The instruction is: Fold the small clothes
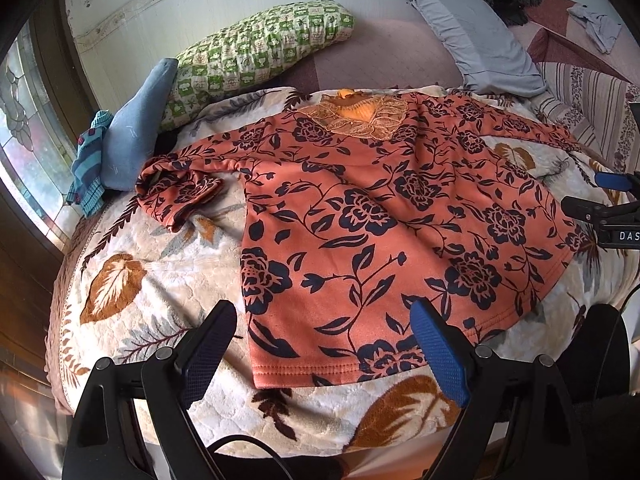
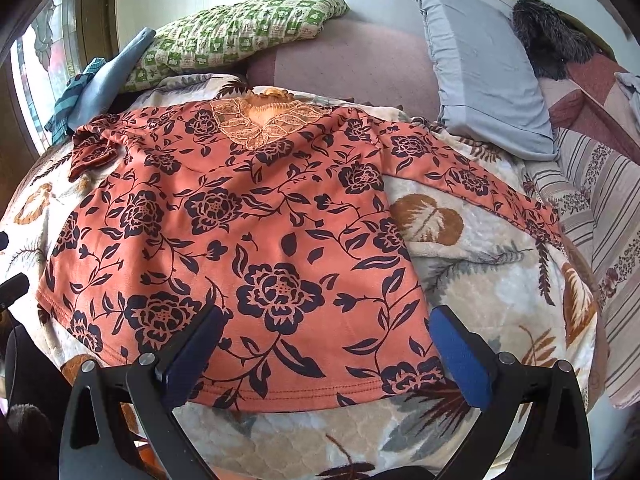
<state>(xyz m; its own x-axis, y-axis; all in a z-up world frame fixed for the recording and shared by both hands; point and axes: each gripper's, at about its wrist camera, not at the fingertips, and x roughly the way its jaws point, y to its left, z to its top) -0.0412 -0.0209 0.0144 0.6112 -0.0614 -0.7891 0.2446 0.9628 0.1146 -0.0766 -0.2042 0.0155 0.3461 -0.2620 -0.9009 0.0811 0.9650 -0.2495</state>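
Note:
An orange top with dark blue flowers [image 1: 360,208] lies flat, front up, on a leaf-patterned blanket [image 1: 132,280], lace collar at the far end. Its left sleeve [image 1: 176,188] is bunched up; its right sleeve [image 2: 472,176] stretches out to the right. My left gripper [image 1: 324,344] is open and empty, hovering over the hem's left corner. My right gripper [image 2: 328,344] is open and empty over the hem's right part [image 2: 304,392]. The right gripper also shows at the right edge of the left wrist view [image 1: 608,208].
A green checked pillow [image 1: 256,48], a grey pillow [image 1: 476,28], and a blue cloth bundle [image 1: 132,128] lie at the bed's far side. A striped quilt [image 2: 600,200] is at the right. A window [image 1: 24,120] is at the left.

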